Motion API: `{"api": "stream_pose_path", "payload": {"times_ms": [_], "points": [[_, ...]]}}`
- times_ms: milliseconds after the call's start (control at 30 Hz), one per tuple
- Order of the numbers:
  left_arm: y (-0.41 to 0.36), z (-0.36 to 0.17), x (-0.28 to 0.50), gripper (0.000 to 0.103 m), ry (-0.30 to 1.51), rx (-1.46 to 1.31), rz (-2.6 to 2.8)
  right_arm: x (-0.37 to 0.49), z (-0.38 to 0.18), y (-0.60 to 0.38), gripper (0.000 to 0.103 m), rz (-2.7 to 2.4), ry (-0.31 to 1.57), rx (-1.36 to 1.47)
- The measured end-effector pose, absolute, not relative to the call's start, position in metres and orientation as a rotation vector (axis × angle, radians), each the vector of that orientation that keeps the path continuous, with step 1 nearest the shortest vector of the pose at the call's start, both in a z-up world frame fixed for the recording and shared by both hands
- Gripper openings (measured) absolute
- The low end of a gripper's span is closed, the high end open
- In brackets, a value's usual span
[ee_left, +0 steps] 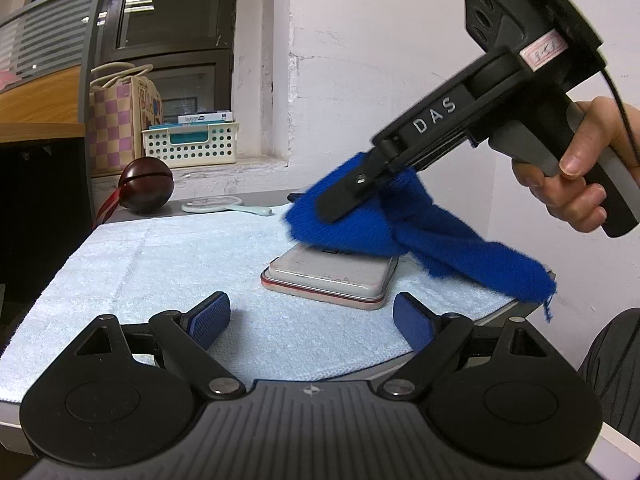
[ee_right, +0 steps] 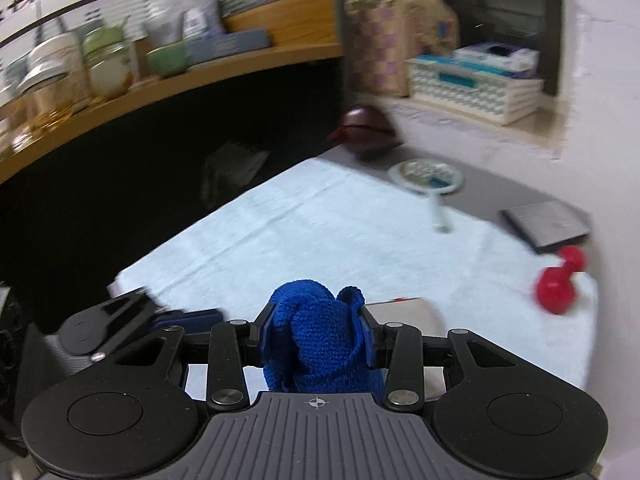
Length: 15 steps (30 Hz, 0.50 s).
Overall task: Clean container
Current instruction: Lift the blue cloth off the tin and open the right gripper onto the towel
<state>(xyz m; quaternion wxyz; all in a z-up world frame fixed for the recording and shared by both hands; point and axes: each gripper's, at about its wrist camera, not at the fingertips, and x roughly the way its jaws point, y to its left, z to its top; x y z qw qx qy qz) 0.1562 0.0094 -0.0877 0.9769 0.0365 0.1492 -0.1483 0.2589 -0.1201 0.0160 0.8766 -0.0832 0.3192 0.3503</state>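
Atop pale towel (ee_left: 160, 272), tin container (ee_left: 332, 280) lies flat.

the left half of the pale towel (ee_left: 160, 264) lies bare, open room for a tool. the flat tin (ee_left: 332, 276) sits mid-towel, its far end under the blue cloth (ee_left: 360, 220) held by the right tool (ee_left: 344, 204). a red dumbbell (ee_right: 558, 280), hand mirror (ee_right: 426, 176) and dark ball (ee_left: 147, 184) crowd the far counter edge.

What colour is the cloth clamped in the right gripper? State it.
Deep blue knit cloth, held by the right gripper; clearest in the left wrist view.
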Motion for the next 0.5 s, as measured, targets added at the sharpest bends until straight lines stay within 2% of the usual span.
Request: {"api": "stream_pose_path", "payload": {"times_ms": [300, 400, 500], "points": [[0.009, -0.087, 0.161, 0.099, 0.316, 0.075, -0.321, 0.286, 0.007, -0.168, 0.046, 0.499, 0.643, -0.147], [0.006, -0.084, 0.165, 0.099, 0.334, 0.087, -0.326, 0.292, 0.001, -0.172, 0.055, 0.479, 0.649, -0.168], [0.001, -0.079, 0.173, 0.099, 0.354, 0.118, -0.339, 0.294, 0.001, -0.175, 0.072, 0.478, 0.643, -0.165]]}}
